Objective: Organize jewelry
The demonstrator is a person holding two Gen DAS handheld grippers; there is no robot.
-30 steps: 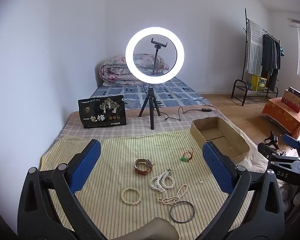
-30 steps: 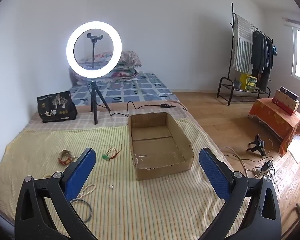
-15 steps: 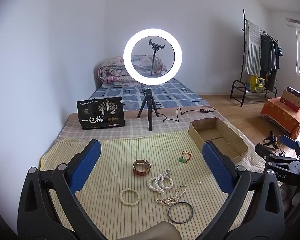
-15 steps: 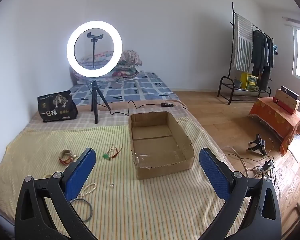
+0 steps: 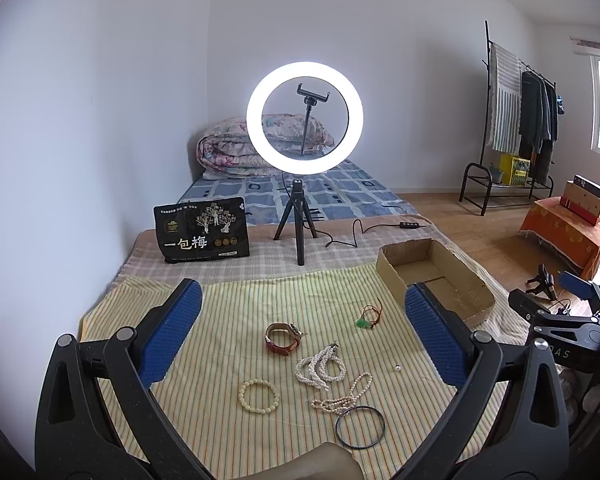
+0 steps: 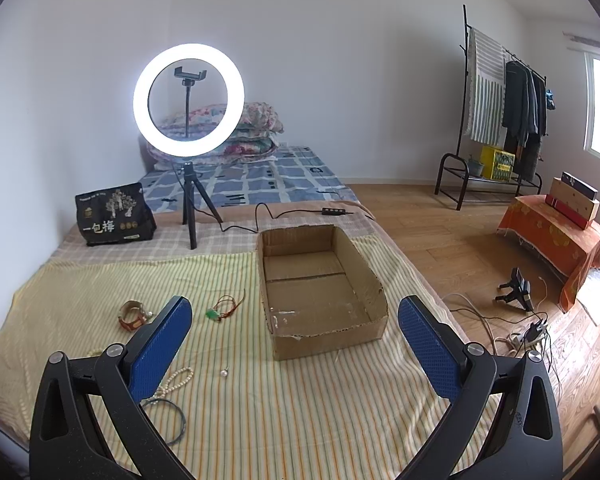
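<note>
Both grippers, left (image 5: 300,338) and right (image 6: 296,344), gape empty; I'd pinch the limp, slippery pearls (image 5: 321,367) mid-strand.

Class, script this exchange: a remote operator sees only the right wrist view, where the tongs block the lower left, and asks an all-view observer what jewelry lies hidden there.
Operator: What jewelry is hidden at my lower left?
Observer: A round cream bead bracelet lies flat on the striped yellow cloth.
Operator: Anything else beside it?
Observer: A coiled white pearl strand sits to the right of that bracelet, not touching it.
</note>
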